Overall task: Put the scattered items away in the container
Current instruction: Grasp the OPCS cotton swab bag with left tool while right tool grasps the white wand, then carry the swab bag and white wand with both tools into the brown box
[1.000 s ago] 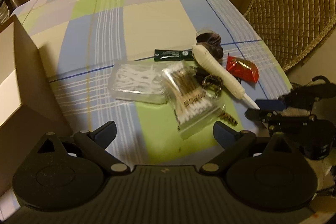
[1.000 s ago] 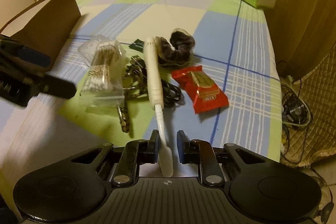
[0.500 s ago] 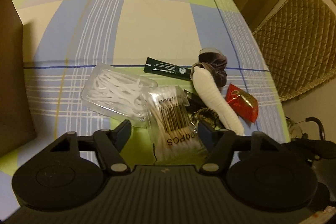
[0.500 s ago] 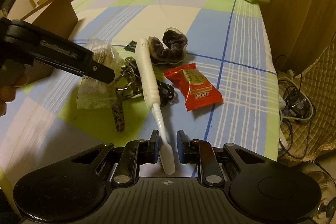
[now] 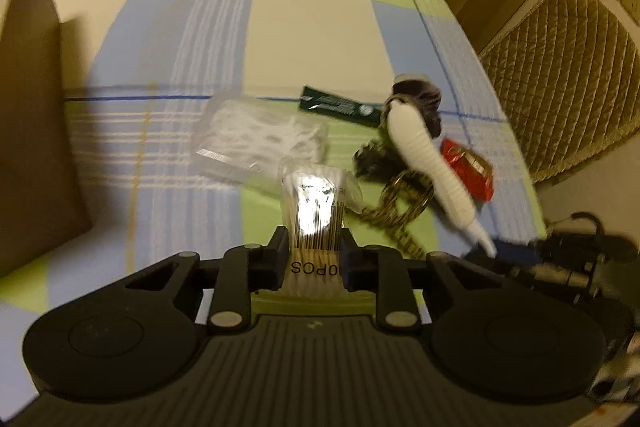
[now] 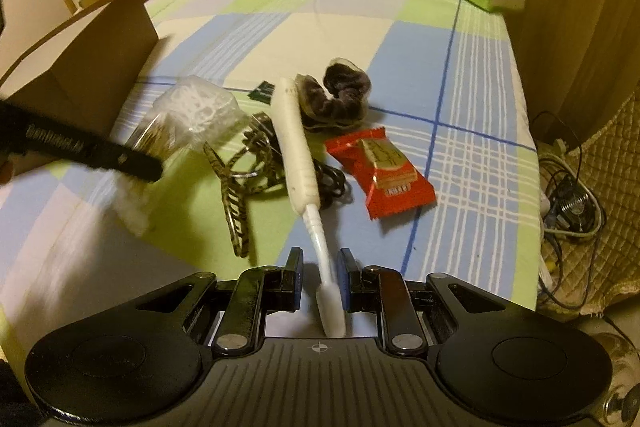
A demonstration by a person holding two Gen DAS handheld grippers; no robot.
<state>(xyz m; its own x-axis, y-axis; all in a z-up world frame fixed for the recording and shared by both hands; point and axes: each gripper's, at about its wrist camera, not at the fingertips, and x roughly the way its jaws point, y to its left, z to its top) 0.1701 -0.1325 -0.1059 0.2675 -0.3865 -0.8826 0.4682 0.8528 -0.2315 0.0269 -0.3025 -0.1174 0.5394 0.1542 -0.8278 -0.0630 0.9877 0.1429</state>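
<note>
Your left gripper (image 5: 314, 259) has just been closing, and its jaws now pinch the cotton swab packet (image 5: 318, 219) at the printed end; a second ago they stood wide over the pile with nothing between them. The packet is now the thing in hand, though it looks not yet lifted (the blur makes that hard to judge).

Your right gripper (image 6: 318, 279) has not shifted: its jaws are pressed close on the thin neck of the white toothbrush (image 6: 298, 143), with the brush head down between them and the handle running up toward 12 o'clock over the pile.

In the left wrist view the brown box (image 5: 36, 123), which I take to be the container, stands at 9 o'clock from the packet, well apart from it across the checked cloth (image 5: 304, 27). The clear floss pick case (image 5: 260, 139) lies just beyond the packet at 11 o'clock; the green sachet (image 5: 340, 105), dark scrunchie (image 6: 340, 95), red snack wrapper (image 6: 380, 171), patterned hair clip (image 6: 234, 203) and a black cable (image 6: 332, 183) lie around the toothbrush.

So both grips seem set; what is left for these two is the carry to the box, and five loose things wait after that.
</note>
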